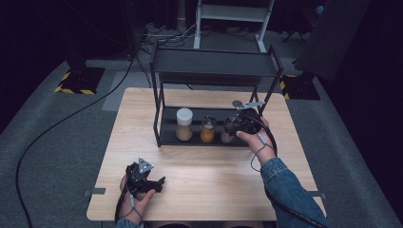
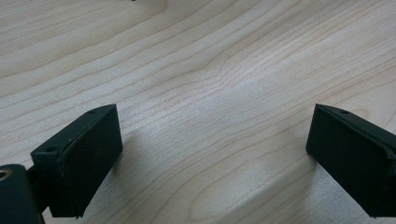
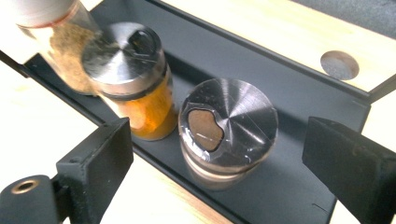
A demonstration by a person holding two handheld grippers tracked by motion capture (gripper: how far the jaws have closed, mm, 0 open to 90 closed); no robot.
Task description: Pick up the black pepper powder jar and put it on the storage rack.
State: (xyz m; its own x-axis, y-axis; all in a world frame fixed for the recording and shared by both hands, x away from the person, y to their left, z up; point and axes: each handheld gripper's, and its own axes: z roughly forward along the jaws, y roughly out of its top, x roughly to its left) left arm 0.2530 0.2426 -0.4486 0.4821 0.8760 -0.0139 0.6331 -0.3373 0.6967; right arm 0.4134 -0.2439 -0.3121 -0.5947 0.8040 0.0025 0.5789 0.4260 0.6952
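Observation:
A black two-tier rack [image 1: 164, 140] stands on the wooden table [image 1: 204, 190]. On its lower shelf [image 3: 280, 196] stand three spice jars. At the left is a white-lidded jar [image 1: 184, 124] [image 3: 51, 32], in the middle an orange-filled jar [image 1: 207, 130] [image 3: 135, 74], at the right a brown-filled jar with a metal lid [image 1: 228, 131] [image 3: 226, 133]. My right gripper [image 1: 234, 126] [image 3: 217, 158] is open, its jaws on either side of the brown jar and apart from it. My left gripper [image 1: 159, 183] [image 2: 212, 154] rests open over bare wood near the front left.
The rack's upper shelf [image 1: 214, 64] overhangs the jars. A round hole [image 3: 339, 64] lies in the tabletop behind the rack. Cables [image 1: 57, 128] and a white frame [image 1: 228, 23] lie on the grey floor beyond the table.

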